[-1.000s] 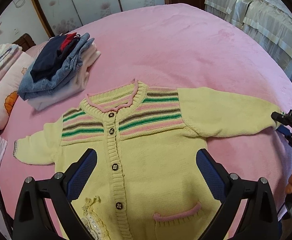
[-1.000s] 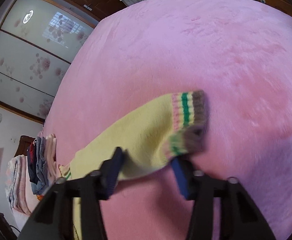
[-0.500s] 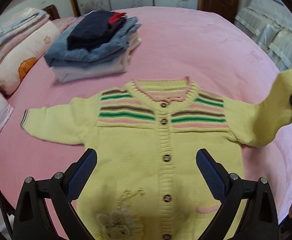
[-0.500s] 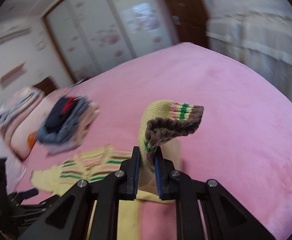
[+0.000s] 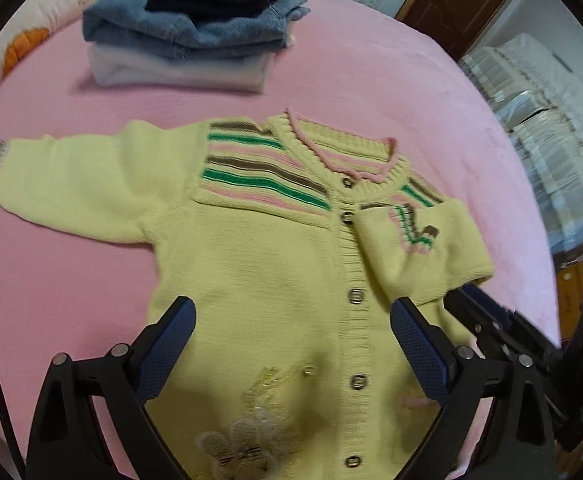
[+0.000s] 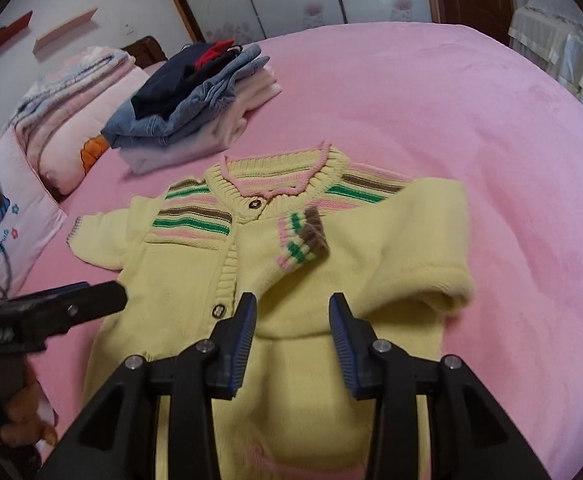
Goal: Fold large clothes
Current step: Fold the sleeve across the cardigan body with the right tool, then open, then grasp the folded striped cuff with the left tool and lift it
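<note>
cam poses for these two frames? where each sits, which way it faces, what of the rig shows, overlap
Left wrist: above the cardigan's hem, facing its collar and the folded clothes stack; left gripper open, right gripper at the right edge.
Right wrist: over the cardigan's hem by the folded sleeve, facing the wardrobe; right gripper open and empty, left gripper at the left edge.
Shared: cardigan, stack, pink bed, door.

No legible text, only blurred script on pillow [image 6: 15, 232]
</note>
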{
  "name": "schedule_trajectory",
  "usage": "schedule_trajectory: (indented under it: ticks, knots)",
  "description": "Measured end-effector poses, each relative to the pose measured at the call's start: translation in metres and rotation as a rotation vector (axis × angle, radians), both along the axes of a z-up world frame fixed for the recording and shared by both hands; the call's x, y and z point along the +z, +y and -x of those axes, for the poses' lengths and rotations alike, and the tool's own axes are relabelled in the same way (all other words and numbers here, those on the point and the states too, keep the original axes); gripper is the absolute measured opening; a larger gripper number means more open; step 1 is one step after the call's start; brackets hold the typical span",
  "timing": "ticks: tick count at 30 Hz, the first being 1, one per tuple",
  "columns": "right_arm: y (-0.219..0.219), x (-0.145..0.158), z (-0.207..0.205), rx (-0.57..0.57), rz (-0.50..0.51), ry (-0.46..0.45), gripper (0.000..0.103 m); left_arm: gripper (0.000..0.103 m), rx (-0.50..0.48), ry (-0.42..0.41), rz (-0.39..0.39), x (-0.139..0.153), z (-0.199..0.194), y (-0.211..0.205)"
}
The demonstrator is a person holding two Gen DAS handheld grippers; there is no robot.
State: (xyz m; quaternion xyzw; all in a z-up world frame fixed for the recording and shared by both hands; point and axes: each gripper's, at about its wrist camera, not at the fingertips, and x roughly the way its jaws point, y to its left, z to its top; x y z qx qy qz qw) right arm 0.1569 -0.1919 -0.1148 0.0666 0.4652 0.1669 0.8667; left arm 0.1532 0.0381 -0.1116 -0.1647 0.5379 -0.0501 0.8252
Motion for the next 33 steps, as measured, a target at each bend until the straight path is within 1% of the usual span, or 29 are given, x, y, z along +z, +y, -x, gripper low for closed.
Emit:
schedule_trajectory:
  ticks: [1,3,4,5,9,12,14,15,16,17,18,19,20,21,22,26,29,33]
  knots:
    - [-0.011,0.005,0.008,-0.015,-0.007,-0.006,0.038,0.091,-0.015,0.007,0.053,-0.003,-0.003,-0.002]
    - [-0.019,0.006,0.015,-0.029,-0.021,-0.007,0.038,0.088,-0.031,0.020,0.113,-0.008,-0.010,-0.007]
    - [-0.024,0.007,0.018,-0.037,-0.019,0.002,0.038,0.087,-0.035,0.020,0.127,-0.010,-0.013,-0.012]
    - [-0.027,0.007,0.019,-0.044,-0.017,0.008,0.038,0.087,-0.042,0.018,0.116,-0.010,-0.016,-0.019]
    - [-0.042,0.005,0.024,-0.082,-0.060,0.025,0.038,0.087,-0.112,-0.003,-0.001,-0.007,-0.026,-0.057]
    - [-0.047,0.000,0.026,-0.096,-0.063,0.031,0.038,0.087,-0.166,-0.008,-0.080,-0.006,-0.035,-0.087]
    - [-0.050,-0.003,0.027,-0.104,-0.066,0.042,0.038,0.087,-0.195,-0.007,-0.145,-0.010,-0.042,-0.106]
    - [-0.052,-0.006,0.028,-0.110,-0.068,0.051,0.038,0.087,-0.204,-0.003,-0.183,-0.012,-0.046,-0.114]
    - [-0.053,-0.009,0.028,-0.116,-0.071,0.057,0.038,0.087,-0.215,0.008,-0.237,-0.017,-0.051,-0.125]
    - [-0.055,-0.011,0.029,-0.121,-0.075,0.063,0.038,0.086,-0.221,0.016,-0.270,-0.019,-0.055,-0.132]
    - [-0.057,-0.013,0.030,-0.126,-0.076,0.068,0.038,0.083,-0.225,0.024,-0.295,-0.022,-0.057,-0.136]
    - [-0.058,-0.015,0.030,-0.129,-0.073,0.071,0.038,0.065,-0.233,0.037,-0.325,-0.026,-0.061,-0.143]
    - [-0.060,-0.017,0.031,-0.134,-0.066,0.073,0.038,0.037,-0.245,0.052,-0.331,-0.030,-0.064,-0.147]
    - [-0.061,-0.019,0.030,-0.137,-0.059,0.077,0.038,0.030,-0.252,0.068,-0.338,-0.033,-0.066,-0.150]
    - [-0.062,-0.022,0.031,-0.140,-0.056,0.081,0.038,0.027,-0.249,0.078,-0.353,-0.035,-0.068,-0.151]
    - [-0.068,-0.029,0.025,-0.160,-0.052,0.093,0.038,0.013,-0.242,0.058,-0.326,-0.026,-0.071,-0.148]
    - [-0.069,-0.032,0.018,-0.173,-0.049,0.096,0.038,0.010,-0.240,0.039,-0.298,-0.014,-0.074,-0.140]
    - [-0.066,-0.031,0.008,-0.179,-0.049,0.089,0.038,0.010,-0.254,-0.010,-0.312,0.008,-0.070,-0.130]
